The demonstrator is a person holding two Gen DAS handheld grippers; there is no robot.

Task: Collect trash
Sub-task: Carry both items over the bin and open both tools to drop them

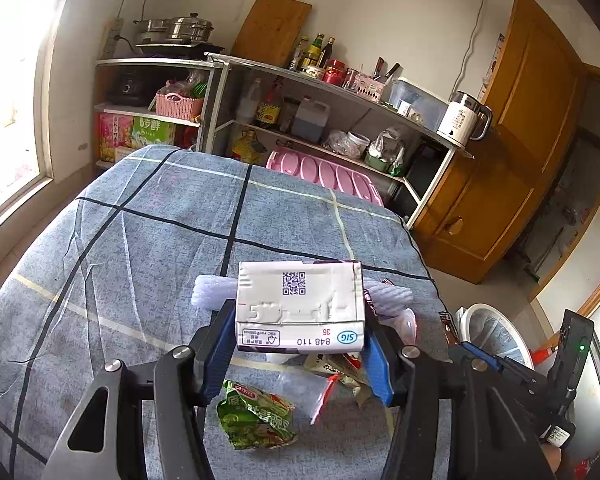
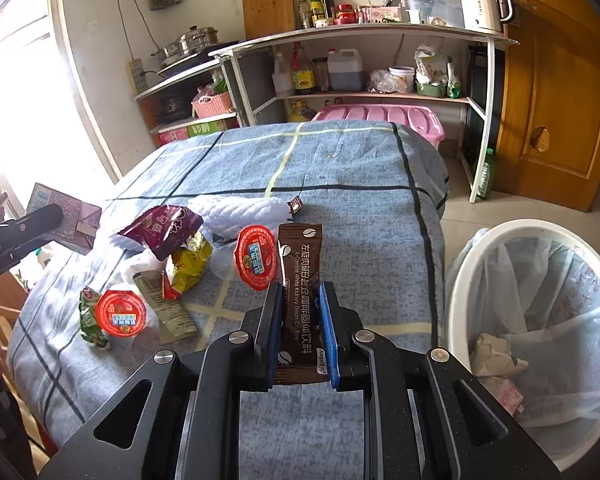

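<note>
Left wrist: left gripper (image 1: 300, 332), jaws clamped on carton (image 1: 299, 306), held above table (image 1: 100, 260).

Right wrist: right gripper (image 2: 302, 312), jaws pinching sachet (image 2: 301, 280); bin (image 2: 540, 320) beside. Risk: thin sachet slips, missing bin.

A table under a blue plaid cloth (image 2: 340, 168) carries the litter. On it lie a white foam net (image 2: 240, 210), a maroon wrapper (image 2: 160, 228), a yellow wrapper (image 2: 190, 266), 2 red-lidded cups (image 2: 121, 314), a green wrapper (image 1: 256, 416) and what may be a beige sachet (image 2: 168, 308).
</note>
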